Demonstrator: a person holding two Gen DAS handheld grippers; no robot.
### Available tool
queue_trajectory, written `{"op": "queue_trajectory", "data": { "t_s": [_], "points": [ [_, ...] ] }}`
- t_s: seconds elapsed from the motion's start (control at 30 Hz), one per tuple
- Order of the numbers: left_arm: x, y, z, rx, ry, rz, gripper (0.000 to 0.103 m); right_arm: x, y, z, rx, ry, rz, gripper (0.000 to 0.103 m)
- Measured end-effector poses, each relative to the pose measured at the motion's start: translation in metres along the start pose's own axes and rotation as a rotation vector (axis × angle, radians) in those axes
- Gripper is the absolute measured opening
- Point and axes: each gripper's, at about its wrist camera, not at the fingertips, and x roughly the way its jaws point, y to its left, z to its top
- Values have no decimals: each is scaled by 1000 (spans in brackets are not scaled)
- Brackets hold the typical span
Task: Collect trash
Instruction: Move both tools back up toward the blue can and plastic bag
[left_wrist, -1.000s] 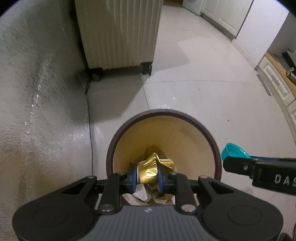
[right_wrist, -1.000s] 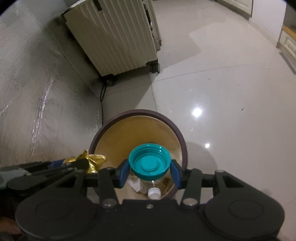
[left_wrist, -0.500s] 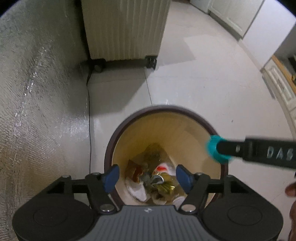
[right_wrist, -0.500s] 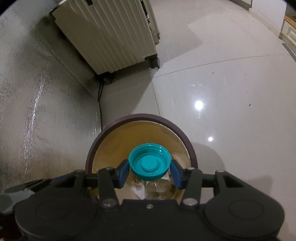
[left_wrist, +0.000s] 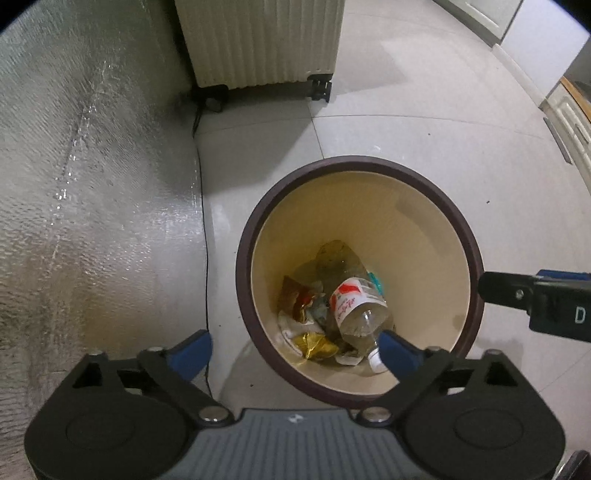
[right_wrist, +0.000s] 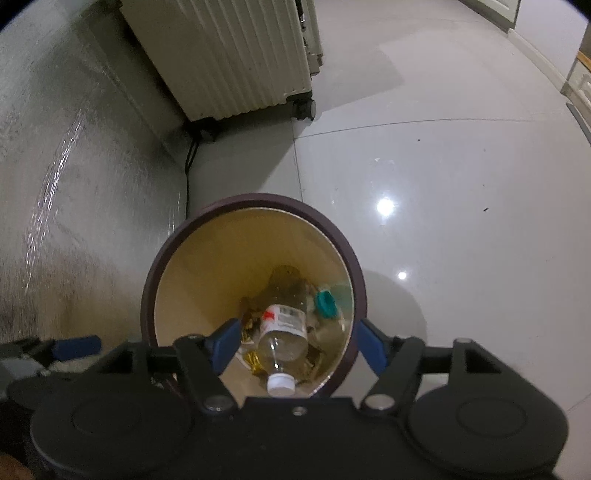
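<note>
My left gripper (left_wrist: 295, 345) is spread wide and empty above the near rim of the bin (left_wrist: 476, 254); my right gripper (right_wrist: 299, 341) is wide too, nothing in it, straddling the same bin (right_wrist: 147, 295). Inside lie a clear bottle (right_wrist: 282, 330), a teal lid (right_wrist: 325, 304) and gold foil (left_wrist: 317, 345). Beyond stands a ribbed heater (left_wrist: 258, 40) on the tile floor (right_wrist: 461, 184).

The right tool (right_wrist: 295, 341) is hanging wide apart over the bin (right_wrist: 255, 201), gripping nothing. Inside, a clear bottle (right_wrist: 282, 328) is lying with its white cap (right_wrist: 280, 384) nearest the camera, a teal lid (right_wrist: 325, 303) resting beside it among gold wrappers (right_wrist: 253, 360)
</note>
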Motion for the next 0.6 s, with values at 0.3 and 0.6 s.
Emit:
{"op": "queue_trajectory", "data": {
  "t_s": [0.3, 0.6],
  "points": [
    [-20, 10, -6, -48, 0, 14, 103, -15, -6, -13, -55, -6, -68, 100],
    [-50, 13, -16, -68, -24, 35, 103, -38, -10, -27, -60, -10, -88, 103]
  ]
}}
